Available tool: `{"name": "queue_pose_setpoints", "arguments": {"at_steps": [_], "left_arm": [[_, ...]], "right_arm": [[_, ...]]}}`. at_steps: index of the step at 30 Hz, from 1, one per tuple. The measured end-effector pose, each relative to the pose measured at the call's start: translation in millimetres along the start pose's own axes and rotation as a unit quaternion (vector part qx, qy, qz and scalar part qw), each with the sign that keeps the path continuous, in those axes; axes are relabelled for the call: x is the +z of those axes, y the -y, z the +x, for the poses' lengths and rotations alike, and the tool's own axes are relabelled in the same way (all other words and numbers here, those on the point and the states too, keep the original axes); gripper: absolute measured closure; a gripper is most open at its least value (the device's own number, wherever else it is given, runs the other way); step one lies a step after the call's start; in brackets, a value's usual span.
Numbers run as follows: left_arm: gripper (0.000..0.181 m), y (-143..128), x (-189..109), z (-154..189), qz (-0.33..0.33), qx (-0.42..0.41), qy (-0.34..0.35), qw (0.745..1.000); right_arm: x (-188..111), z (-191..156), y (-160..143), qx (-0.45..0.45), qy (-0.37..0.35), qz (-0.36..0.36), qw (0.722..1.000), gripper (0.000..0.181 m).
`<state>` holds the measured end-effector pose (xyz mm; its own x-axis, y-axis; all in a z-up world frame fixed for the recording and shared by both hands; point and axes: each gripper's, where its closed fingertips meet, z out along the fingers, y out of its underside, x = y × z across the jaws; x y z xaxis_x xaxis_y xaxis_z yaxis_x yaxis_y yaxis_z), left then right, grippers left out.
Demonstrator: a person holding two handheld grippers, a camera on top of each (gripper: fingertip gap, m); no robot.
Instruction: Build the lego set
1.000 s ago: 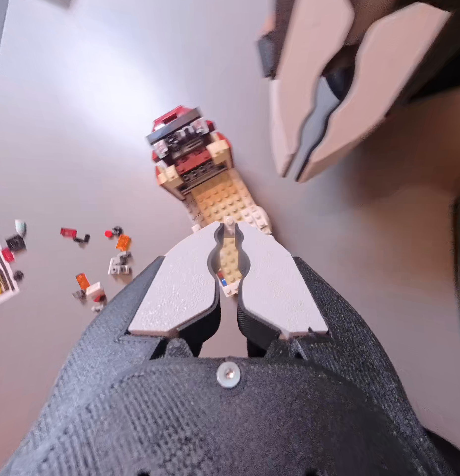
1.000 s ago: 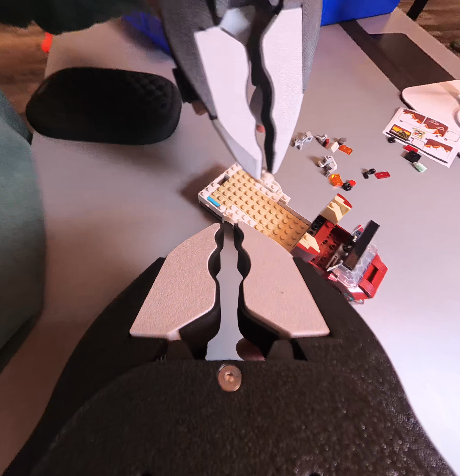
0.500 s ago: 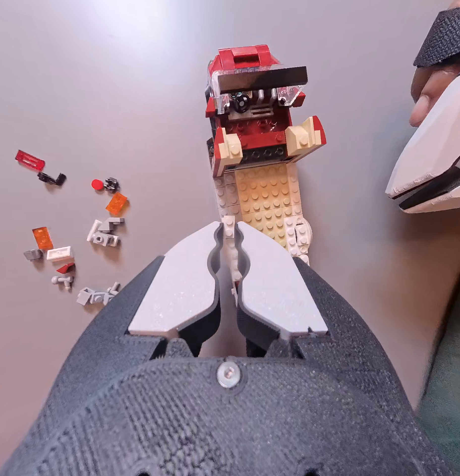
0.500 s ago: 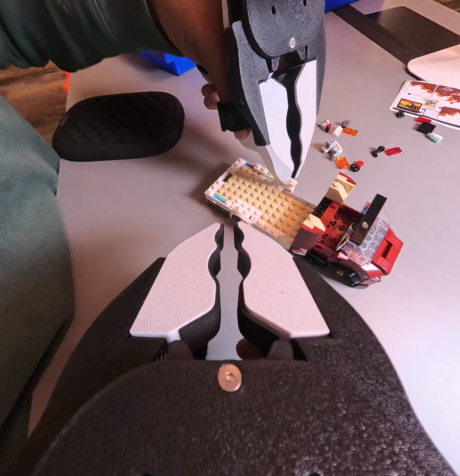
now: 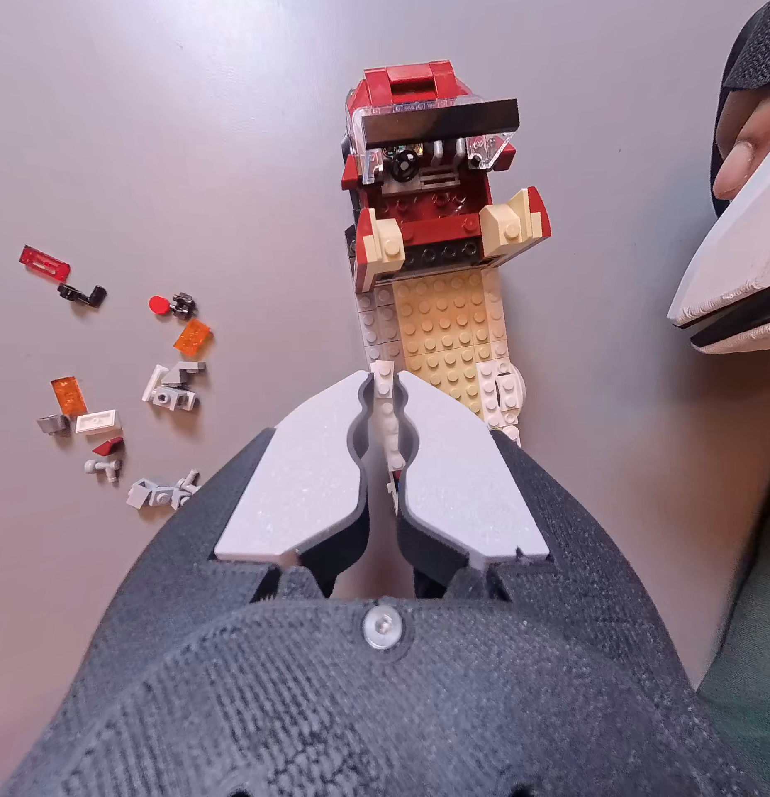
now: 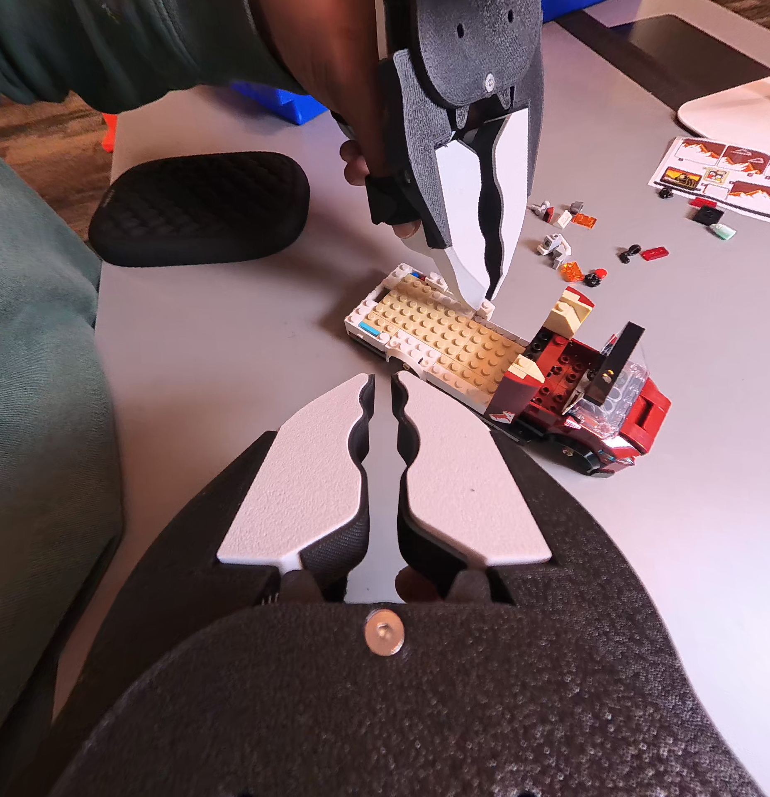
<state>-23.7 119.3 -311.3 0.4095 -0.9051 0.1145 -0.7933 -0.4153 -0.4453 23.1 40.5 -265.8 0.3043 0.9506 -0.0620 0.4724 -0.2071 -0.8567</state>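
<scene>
Left wrist view: left hand-held gripper [image 5: 384,379] at centre frame, its grey fingers nearly together, pinching a narrow white studded lego plate [image 5: 385,394] that runs down between them.
Plate position: lies along the left edge of the tan bed; whether it is pressed onto the studs cannot be told.
Truck model: partly built dark-red and tan lego truck [image 5: 435,241] on the grey counter [image 5: 202,108], upper centre of frame, cab pointing to the top edge, black roof plate tilted up over the clear windscreen.
Loose parts: small red, orange, grey, white and black lego pieces [image 5: 116,371] scattered at mid left, well apart from the truck.
Right wrist view: right hand-held gripper [image 6: 383,379] at centre, fingers narrowly parted, nothing between them, hanging near the truck's white rear side, not touching.
Left gripper, seen from here: comes down from the top centre, tips at the far edge of the tan bed.
Background items: black padded oval rest [image 6: 202,207] at upper left; sticker sheet [image 6: 724,177] at upper right, a few small pieces beside it.
</scene>
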Motion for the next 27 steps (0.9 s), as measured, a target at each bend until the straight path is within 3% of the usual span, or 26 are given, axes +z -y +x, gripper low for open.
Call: {"name": "queue_pose_setpoints", "arguments": {"at_steps": [19, 27], "left_arm": [[0.167, -3, 0, 2, -0.004, 0.014, -0.001, 1.0], [0.166, 8, -15, -1, 0.03, 0.027, 0.006, 0.999]], "right_arm": [[2, 0, -4, 0.004, 0.006, -0.01, 1.0, 0.174], [4, 0, -6, 0.007, 0.008, -0.012, 1.0, 0.174]]}}
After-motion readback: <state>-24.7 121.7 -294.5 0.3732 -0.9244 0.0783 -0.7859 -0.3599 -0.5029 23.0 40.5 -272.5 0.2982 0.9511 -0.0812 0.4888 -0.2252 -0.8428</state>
